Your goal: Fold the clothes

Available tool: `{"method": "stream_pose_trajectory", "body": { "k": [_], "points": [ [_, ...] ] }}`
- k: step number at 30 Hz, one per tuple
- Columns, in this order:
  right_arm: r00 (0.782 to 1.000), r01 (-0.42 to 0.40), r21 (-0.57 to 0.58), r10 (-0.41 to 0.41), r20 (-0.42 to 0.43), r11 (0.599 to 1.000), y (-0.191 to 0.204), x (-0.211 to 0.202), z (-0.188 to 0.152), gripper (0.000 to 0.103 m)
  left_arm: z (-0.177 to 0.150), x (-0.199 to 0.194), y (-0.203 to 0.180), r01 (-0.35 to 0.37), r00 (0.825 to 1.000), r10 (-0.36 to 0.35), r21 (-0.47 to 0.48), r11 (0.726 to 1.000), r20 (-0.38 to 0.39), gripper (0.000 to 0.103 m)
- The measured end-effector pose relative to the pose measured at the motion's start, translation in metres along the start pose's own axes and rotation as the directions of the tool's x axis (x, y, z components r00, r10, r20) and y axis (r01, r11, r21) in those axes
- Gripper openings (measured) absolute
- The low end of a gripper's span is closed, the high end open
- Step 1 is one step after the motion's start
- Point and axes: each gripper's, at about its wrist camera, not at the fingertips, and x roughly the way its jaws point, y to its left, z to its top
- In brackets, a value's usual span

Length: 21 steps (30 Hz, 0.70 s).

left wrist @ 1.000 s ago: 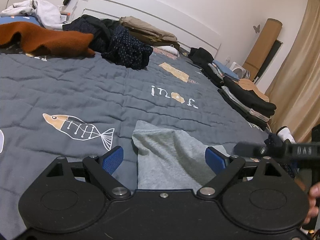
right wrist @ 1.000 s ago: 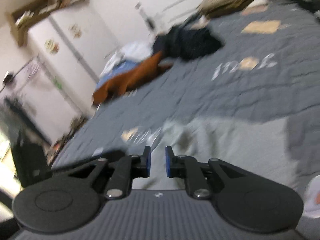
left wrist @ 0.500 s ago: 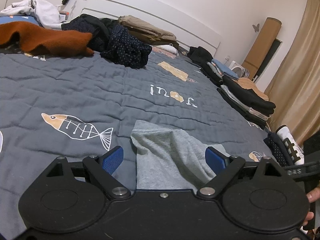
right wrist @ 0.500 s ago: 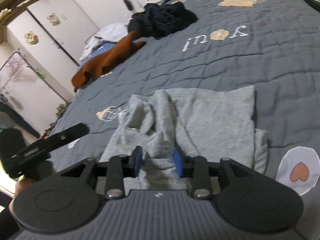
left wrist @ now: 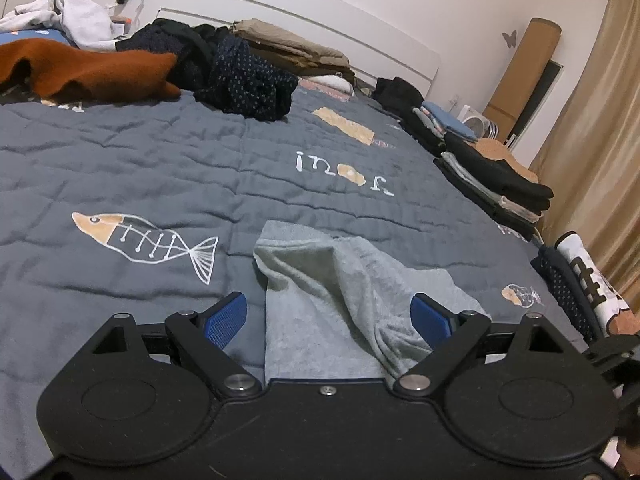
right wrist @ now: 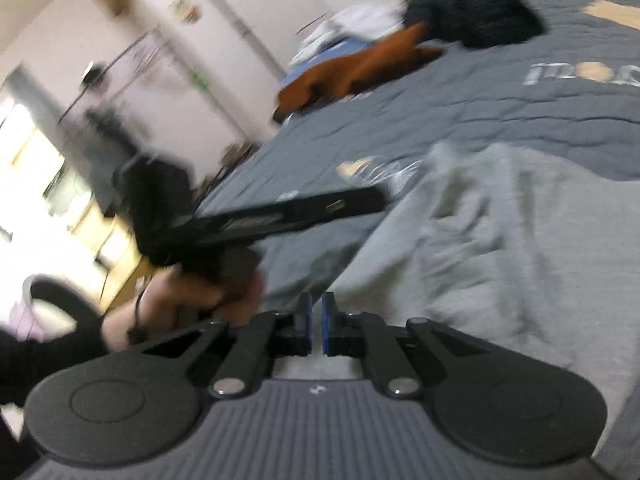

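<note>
A grey garment lies crumpled on the dark quilted bed, with a raised ridge running toward the near right. My left gripper stands open low over its near part, the blue pads wide on either side and not pressing it. In the blurred right wrist view the garment fills the right side. My right gripper has its jaws closing to a thin gap at the garment's near left edge, seemingly pinching cloth. The left gripper and the hand holding it show to the left.
Stacks of folded clothes line the bed's right edge, with rolled items nearer. Unfolded clothes lie at the head: a rust garment, a dark dotted one and a white one. A curtain hangs at right.
The right gripper's jaws widened around a fold of the grey garment, then closed, and its view swung left. The garment's ridge rose higher. The left gripper stayed still and open.
</note>
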Motion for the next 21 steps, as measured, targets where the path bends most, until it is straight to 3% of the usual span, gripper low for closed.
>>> {"method": "stream_pose_trajectory", "body": {
  "k": [3, 5, 8, 10, 11, 17, 21],
  "points": [
    [0.996, 0.056, 0.045, -0.059, 0.071, 0.997, -0.01, -0.011, 0.004, 0.009, -0.001, 0.001, -0.001, 0.001, 1.0, -0.001, 0.004, 1.0, -0.002, 0.089],
    [0.982, 0.097, 0.092, -0.111, 0.155, 0.991, -0.022, -0.027, 0.009, 0.01, -0.002, 0.001, -0.001, 0.004, 1.0, -0.004, 0.005, 1.0, -0.002, 0.089],
    [0.918, 0.253, 0.119, -0.277, 0.282, 0.96, -0.034, -0.044, 0.013, 0.024, -0.003, 0.002, -0.001, 0.005, 1.0, -0.005, 0.002, 1.0, -0.008, 0.089],
    [0.877, 0.332, 0.16, -0.367, 0.311, 0.93, -0.049, -0.044, 0.017, 0.032, -0.004, 0.003, -0.001, 0.005, 1.0, -0.005, 0.003, 1.0, -0.013, 0.089],
    [0.87, 0.343, 0.178, -0.384, 0.309, 0.922, -0.055, -0.041, 0.018, 0.033, -0.004, 0.003, -0.002, 0.007, 1.0, -0.007, 0.005, 1.0, -0.014, 0.089],
    [0.896, 0.354, 0.204, -0.393, 0.208, 0.913, -0.082, -0.007, 0.026, 0.035, -0.005, 0.003, -0.004, 0.014, 1.0, -0.014, 0.01, 1.0, -0.017, 0.089],
    [0.894, 0.371, 0.232, -0.413, 0.175, 0.899, -0.099, 0.003, 0.029, 0.035, -0.003, 0.002, -0.003, 0.015, 1.0, -0.015, 0.004, 1.0, -0.013, 0.089]
  ]
}}
